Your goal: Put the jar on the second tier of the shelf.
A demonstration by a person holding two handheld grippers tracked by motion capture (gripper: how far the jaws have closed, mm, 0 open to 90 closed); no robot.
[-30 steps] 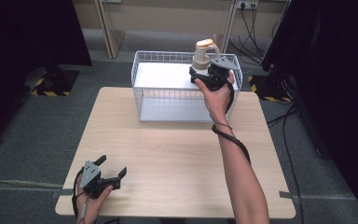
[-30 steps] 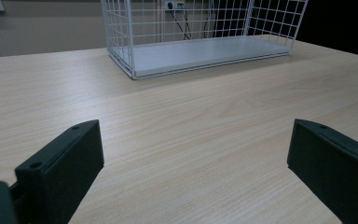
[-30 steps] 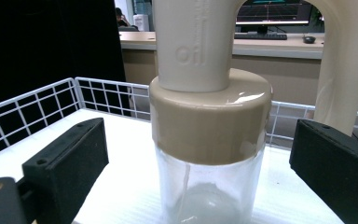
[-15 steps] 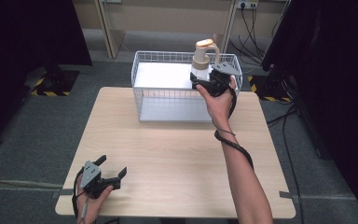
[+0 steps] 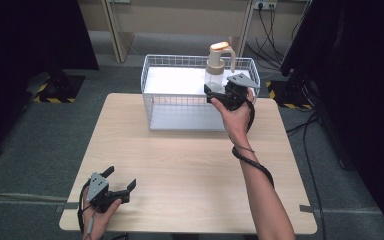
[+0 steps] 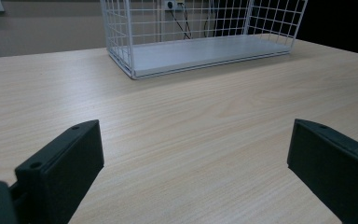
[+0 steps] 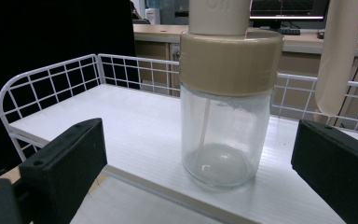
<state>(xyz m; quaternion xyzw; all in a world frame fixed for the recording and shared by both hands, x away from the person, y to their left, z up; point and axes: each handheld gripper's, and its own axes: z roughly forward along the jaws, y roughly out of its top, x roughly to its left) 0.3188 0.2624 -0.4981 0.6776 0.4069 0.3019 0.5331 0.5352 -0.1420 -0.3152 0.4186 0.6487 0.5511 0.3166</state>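
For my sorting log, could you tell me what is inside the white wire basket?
A clear glass jar with a beige lid stands on the white wire basket's floor, the open right gripper beside it. The gripper hides the near right corner.

A light wooden rectangular table (image 5: pixel 190 165) stands on grey floor. A white wire basket (image 5: pixel 175 107) sits at its far edge.

Right tool (image 5: pixel 219 93) raised on outstretched arm, jaws wide apart, left tool (image 5: pixel 120 183) low, jaws spread

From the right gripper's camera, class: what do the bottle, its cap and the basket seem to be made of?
Bottle: clear glass or hard plastic; see-through with glossy highlights.
Cap: matte beige plastic, probably; opaque and smooth.
Basket: white-coated metal wire, seemingly; thin grid bars.
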